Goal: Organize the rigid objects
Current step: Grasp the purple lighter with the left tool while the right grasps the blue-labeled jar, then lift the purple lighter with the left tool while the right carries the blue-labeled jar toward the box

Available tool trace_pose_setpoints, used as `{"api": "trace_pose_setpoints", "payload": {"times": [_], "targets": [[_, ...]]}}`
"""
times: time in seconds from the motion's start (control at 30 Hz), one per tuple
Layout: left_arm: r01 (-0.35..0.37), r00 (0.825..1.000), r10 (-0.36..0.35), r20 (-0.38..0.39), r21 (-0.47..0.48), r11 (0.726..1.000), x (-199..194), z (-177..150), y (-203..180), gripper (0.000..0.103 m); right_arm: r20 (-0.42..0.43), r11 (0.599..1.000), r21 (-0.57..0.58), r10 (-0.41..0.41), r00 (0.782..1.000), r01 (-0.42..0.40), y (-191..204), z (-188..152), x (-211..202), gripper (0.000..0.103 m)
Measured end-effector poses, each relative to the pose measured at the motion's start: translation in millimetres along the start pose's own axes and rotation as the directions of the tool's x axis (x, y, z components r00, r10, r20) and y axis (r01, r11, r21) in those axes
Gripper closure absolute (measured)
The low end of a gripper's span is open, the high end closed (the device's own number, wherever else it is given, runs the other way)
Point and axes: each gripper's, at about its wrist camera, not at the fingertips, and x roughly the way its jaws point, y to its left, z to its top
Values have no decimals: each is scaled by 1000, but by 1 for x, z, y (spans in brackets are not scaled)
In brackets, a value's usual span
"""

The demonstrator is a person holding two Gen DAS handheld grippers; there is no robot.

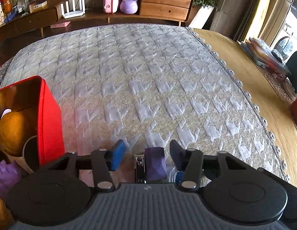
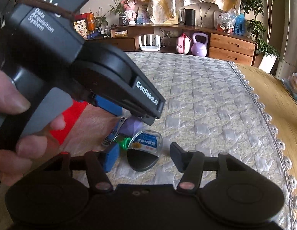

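Left gripper (image 1: 146, 153) jaws open over faceted purple block (image 1: 155, 164), lower centre; right gripper (image 2: 143, 157) jaws open; centre jaws, then close squarely.

The left wrist view sits low and close over the quilted mat (image 1: 148, 80), looking along its hand-held gripper (image 1: 146, 154) toward the far edge and the wooden sideboard (image 1: 163, 2). The right wrist view stands higher and further back, facing the same sideboard (image 2: 230, 48), with the left hand-held gripper (image 2: 129, 113) seen close from its side. Both views share the mat (image 2: 205, 105), the kettlebell (image 1: 129, 1) (image 2: 199, 45) (and the pink case beside it), and the purple block (image 1: 154, 163) (image 2: 132, 127).
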Motion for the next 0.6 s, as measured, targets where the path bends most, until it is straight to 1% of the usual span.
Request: {"api": "trace_pose_setpoints", "payload": {"times": [0.03, 0.1, 0.17, 0.23, 0.27, 0.3, 0.47, 0.53, 0.6], "targets": [[0, 1000, 0, 1, 0, 1000, 0, 0, 0, 60, 2, 1000, 2, -2, 1000, 2, 0, -1, 0, 50], [5, 1000, -5, 4, 10, 1000, 0, -1, -2, 69, 3, 1000, 6, -4, 1000, 4, -1, -1, 1, 53], [4, 1000, -4, 8, 26, 1000, -1, -2, -4, 71, 6, 1000, 8, -6, 1000, 6, -3, 0, 1, 61], [12, 1000, -12, 15, 33, 999, -1, -3, -5, 72, 8, 1000, 18, 0, 1000, 0, -5, -1, -2, 62], [15, 1000, -15, 21, 36, 999, -2, -3, -6, 75, 8, 1000, 26, 7, 1000, -7, -7, -2, -4, 62], [20, 999, -21, 26, 39, 999, -4, -3, -6, 82, 8, 999, 33, 11, 1000, -12, -9, -2, -5, 63], [23, 999, -24, 24, 39, 999, -9, -4, -4, 82, 6, 999, 46, 4, 1000, -4, -19, -8, -16, 63], [32, 999, -33, 23, 25, 999, -12, -5, -1, 82, 3, 998, 56, 4, 1000, -4, -24, -12, -21, 63], [39, 999, -40, 25, 10, 999, -15, -6, 3, 82, 5, 999, 51, -16, 1000, 16, -26, -16, -27, 63]]}}
